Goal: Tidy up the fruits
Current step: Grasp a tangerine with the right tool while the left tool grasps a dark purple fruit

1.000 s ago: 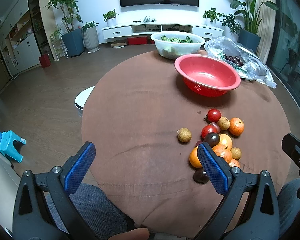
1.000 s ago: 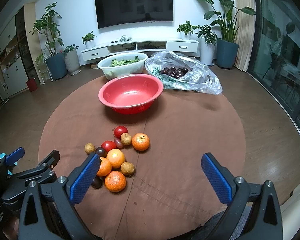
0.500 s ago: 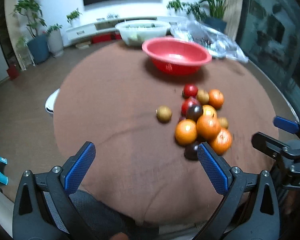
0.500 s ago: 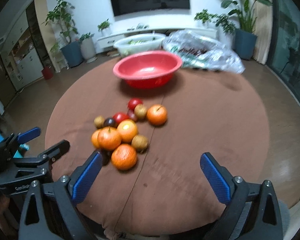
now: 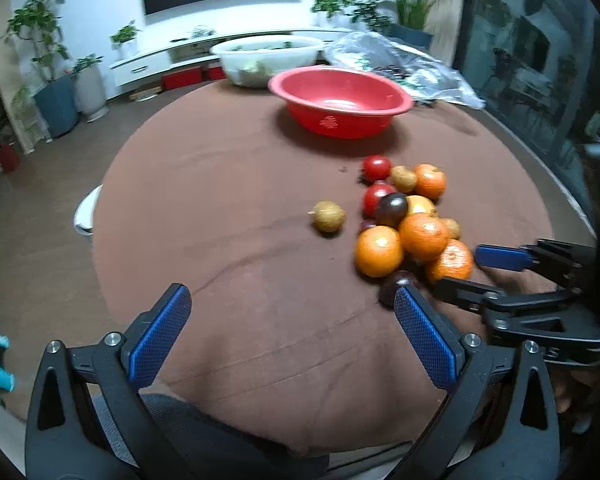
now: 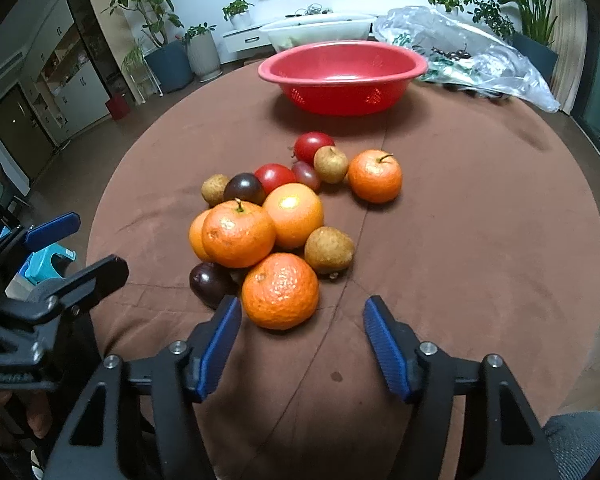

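From your left wrist view, your left gripper (image 5: 292,332) stands wide with nothing between its blue pads, hanging over bare brown tablecloth (image 5: 220,208). The fruit pile (image 5: 408,220) lies to the right of it: oranges, red tomatoes, dark plums and small tan fruits bunched together, with one tan fruit (image 5: 329,216) apart on the left. Your right gripper (image 5: 472,270) reaches in from the right, its tips at the nearest orange (image 5: 451,261); the letters on its black frame are too blurred to read. The red bowl (image 5: 342,100) sits beyond the pile. From your right wrist view, your right gripper (image 6: 302,326) has just been narrowing to about half width, and the pebbly-skinned nearest orange (image 6: 280,290) sits just ahead of the pads, untouched. The print on the left gripper's (image 6: 82,248) frame is illegible.
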A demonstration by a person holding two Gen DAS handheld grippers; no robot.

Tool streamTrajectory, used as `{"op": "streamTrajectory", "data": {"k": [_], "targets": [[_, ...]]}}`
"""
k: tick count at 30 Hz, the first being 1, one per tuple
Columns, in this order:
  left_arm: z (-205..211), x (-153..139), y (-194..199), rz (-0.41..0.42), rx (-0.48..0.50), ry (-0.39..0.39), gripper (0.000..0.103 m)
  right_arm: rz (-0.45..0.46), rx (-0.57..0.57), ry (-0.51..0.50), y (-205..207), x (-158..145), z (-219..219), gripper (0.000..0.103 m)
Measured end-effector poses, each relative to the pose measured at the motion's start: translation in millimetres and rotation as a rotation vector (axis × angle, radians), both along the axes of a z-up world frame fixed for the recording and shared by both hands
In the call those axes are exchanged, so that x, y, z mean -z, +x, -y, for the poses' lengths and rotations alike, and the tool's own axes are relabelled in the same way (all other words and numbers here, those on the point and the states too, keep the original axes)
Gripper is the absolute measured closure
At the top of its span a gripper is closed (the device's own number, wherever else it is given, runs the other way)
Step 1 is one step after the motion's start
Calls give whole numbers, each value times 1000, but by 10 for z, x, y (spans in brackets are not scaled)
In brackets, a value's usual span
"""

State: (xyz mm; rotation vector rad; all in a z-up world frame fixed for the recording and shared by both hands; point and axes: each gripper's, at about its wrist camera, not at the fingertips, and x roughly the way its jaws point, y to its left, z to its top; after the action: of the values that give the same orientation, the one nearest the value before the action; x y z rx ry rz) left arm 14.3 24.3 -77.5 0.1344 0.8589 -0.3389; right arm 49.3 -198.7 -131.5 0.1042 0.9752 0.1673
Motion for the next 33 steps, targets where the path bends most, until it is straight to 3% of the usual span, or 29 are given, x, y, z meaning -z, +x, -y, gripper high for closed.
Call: {"op": "streamTrajectory", "data": {"k": [9,11,15,22,33], "targets": [[265,-25,8,20,129,-46,2,11,-38,11,48,22,9,52],[317,-2,-3,13,151,-54,7,5,-34,21,59,24,52,60],[456,118,-1,-23,179,-50,14,-8,-31,86,11,21,169,60],[471,298,79,-93,153,-81,33,-17,-36,104,-47,-9,239,61],[579,376,139,-126,190,-81,57,-22,36,197,-148,-48,603,61]]}}
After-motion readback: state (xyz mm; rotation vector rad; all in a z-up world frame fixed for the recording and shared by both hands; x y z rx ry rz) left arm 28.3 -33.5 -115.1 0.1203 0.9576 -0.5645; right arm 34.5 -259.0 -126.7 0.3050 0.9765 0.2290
